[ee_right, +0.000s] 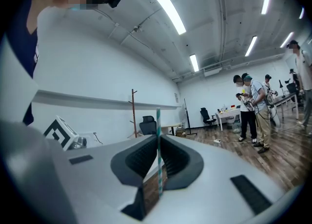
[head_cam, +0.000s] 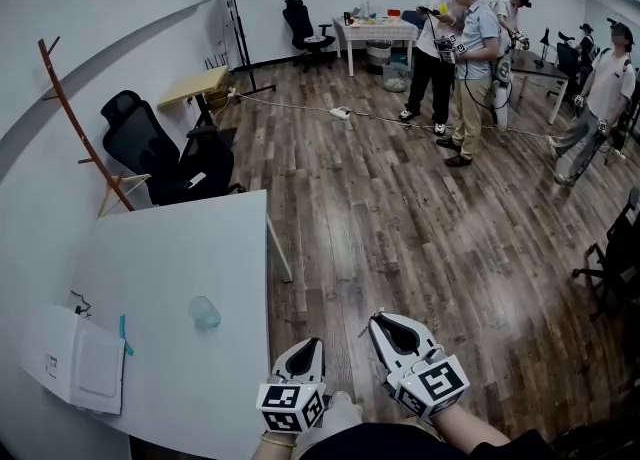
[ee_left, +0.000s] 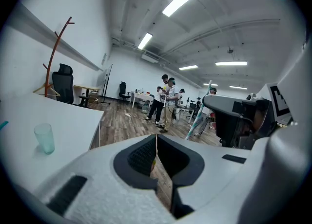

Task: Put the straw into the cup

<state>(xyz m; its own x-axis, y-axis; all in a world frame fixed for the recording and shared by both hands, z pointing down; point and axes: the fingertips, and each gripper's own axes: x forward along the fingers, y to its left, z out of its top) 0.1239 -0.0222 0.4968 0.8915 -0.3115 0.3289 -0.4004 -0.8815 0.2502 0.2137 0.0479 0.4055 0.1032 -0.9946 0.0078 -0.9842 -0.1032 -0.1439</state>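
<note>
Head view: clear cup (head_cam: 204,312) upright on the white surface (head_cam: 180,248), seemingly empty; left claw (head_cam: 311,345) and right claw (head_cam: 384,320) low over the floor, off the surface's edge. Left gripper view: claw closed, nothing between, cup ahead to the left. Right gripper view: claw pinched on a striped straw (ee_right: 157,125), upright, top end clear of the jaws. Likely light, thin, easily crushed; best held gently, well below the leading end.

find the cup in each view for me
Head view: the cup stands on the white table, lower left of centre.
Left gripper view: far left, on the table, left of the jaws.
Right gripper view: not in it.
Shared landmark: the wooden coat rack by the wall, in all three views.
</note>
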